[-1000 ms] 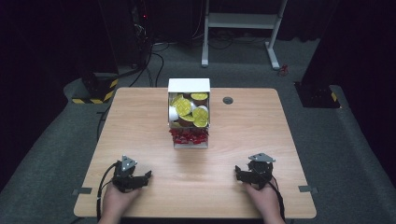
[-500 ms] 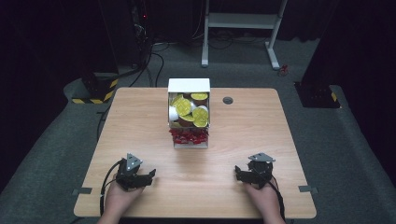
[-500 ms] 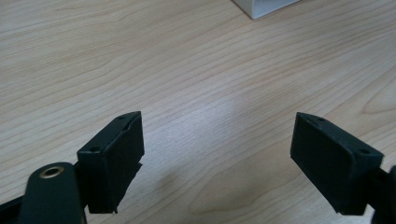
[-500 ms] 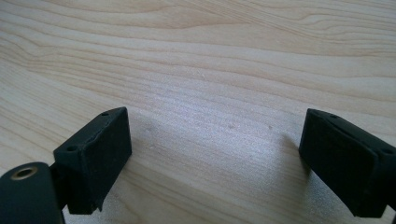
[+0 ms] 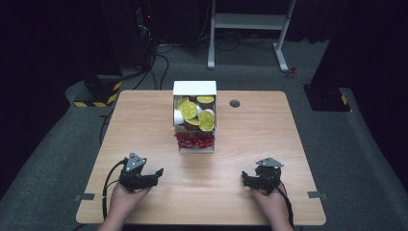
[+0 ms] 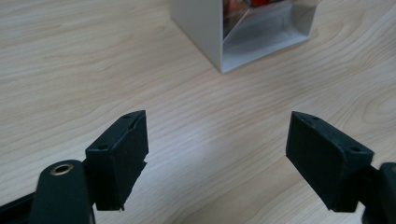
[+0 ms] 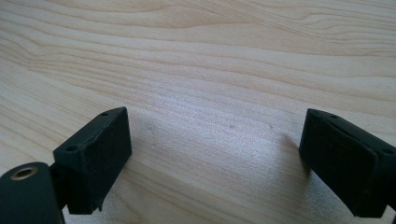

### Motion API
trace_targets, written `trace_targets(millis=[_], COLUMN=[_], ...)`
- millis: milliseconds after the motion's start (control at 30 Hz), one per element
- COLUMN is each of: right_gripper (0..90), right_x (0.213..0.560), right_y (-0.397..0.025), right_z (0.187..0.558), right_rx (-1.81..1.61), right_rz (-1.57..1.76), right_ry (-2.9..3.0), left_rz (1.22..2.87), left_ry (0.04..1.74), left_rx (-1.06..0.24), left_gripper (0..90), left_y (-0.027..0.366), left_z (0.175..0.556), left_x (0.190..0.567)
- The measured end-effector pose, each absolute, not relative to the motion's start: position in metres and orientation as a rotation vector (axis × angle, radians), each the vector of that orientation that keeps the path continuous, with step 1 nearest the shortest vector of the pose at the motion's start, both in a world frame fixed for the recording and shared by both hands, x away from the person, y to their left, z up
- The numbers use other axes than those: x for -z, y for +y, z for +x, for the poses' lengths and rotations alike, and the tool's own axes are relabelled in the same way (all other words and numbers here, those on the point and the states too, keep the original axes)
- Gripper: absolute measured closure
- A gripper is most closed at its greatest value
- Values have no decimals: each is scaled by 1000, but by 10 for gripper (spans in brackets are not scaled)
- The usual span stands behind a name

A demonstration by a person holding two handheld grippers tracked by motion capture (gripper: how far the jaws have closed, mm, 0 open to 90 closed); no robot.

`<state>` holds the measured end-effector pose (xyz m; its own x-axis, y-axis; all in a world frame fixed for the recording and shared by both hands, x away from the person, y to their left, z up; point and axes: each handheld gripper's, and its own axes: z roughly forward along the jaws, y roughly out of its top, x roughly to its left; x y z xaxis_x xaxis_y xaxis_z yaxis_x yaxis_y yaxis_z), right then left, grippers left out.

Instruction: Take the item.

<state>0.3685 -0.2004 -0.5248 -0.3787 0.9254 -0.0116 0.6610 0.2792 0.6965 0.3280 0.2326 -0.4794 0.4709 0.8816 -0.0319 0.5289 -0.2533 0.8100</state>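
White dispenser box upright, open front facing the person.

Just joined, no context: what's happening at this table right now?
A person holds a claw in each hand near the table's front edge. The left claw is open and angled toward the white dispenser box of yellow-lidded pods at mid-table. The right claw is open over bare wood. Neither touches anything; the box stands apart, untouched.

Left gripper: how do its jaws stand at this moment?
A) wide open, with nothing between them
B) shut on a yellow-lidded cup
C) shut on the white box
A: the left gripper shows only bare wooden table between its jaws, apart from the white box.
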Motion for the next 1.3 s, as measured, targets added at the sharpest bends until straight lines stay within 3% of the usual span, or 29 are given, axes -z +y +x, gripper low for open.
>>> trace_targets(millis=[1300], right_gripper=[92], right_x=[525], right_y=[-211], right_z=[358], right_rx=[-874], right_rz=[1387], right_ry=[2171], left_rz=[1896], left_ry=[1081], left_rx=[-588], left_gripper=[238], left_y=[183], left_z=[371], left_x=[438])
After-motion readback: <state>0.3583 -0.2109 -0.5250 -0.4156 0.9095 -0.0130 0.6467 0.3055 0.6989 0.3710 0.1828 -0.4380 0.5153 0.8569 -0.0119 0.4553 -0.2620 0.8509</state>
